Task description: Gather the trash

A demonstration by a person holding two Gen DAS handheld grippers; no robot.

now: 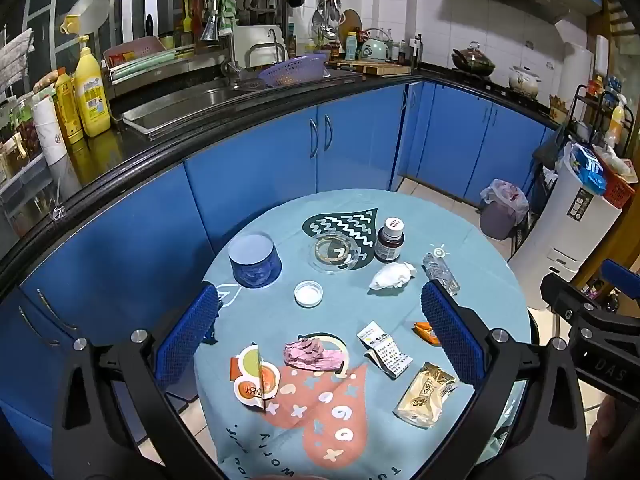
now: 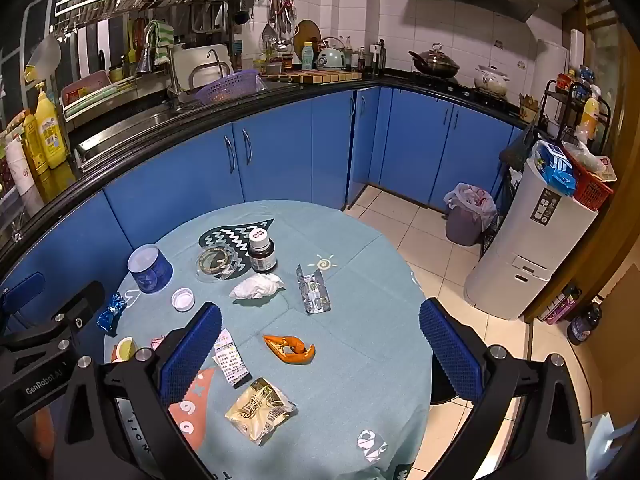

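Observation:
Trash lies scattered on a round table with a light-blue cloth [image 1: 360, 216]. In the left wrist view: a crumpled white tissue [image 1: 393, 275], a pink wrapper [image 1: 312, 354], a folded paper leaflet [image 1: 385, 350], a gold snack packet [image 1: 425, 395], an orange wrapper [image 1: 425, 331], a silver foil wrapper [image 1: 441, 273] and a round-lobed sauce pack [image 1: 254, 378]. My left gripper [image 1: 320, 328] is open above the table, empty. My right gripper [image 2: 320, 346] is open above the orange wrapper [image 2: 290, 349], empty. The right wrist view also shows a blue crumpled wrapper [image 2: 112, 314].
A blue cup [image 1: 255, 260], a white lid [image 1: 308, 293], a glass ashtray [image 1: 334, 251] and a brown medicine bottle [image 1: 390, 240] stand on the table. A lined trash bin [image 2: 468, 216] and a tall white bin [image 2: 532, 240] stand on the floor to the right. Blue cabinets run behind.

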